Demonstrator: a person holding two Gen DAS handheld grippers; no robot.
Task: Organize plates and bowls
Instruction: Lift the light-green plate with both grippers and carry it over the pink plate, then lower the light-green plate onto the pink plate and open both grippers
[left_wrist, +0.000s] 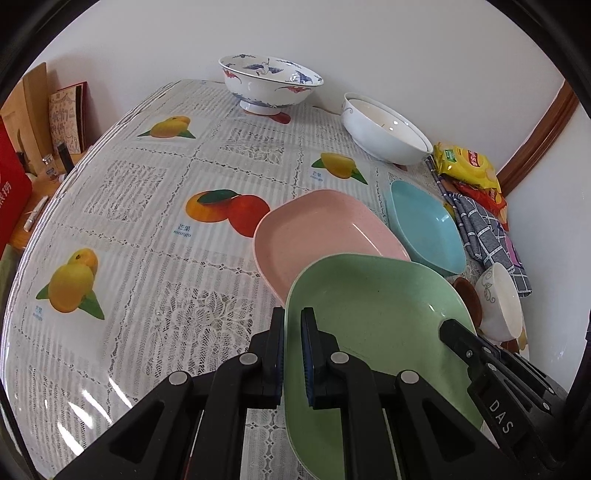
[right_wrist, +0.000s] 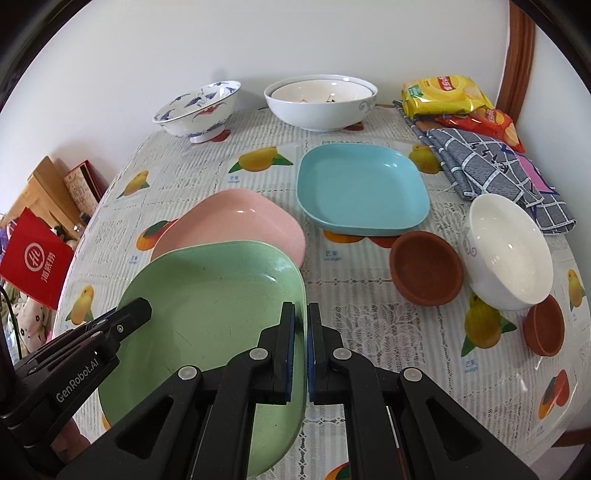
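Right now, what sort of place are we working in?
Probably a home dining table against a wall: a fruit-print tablecloth, mixed crockery like the blue-patterned bowl, and snack packets beside a checked cloth.

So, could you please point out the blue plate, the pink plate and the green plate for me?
blue plate (right_wrist: 360, 192), right wrist view, on its flat inner floor.
pink plate (right_wrist: 236, 221), right wrist view, on its inner surface.
green plate (left_wrist: 373, 302), left wrist view, on its inner floor between the grippers.
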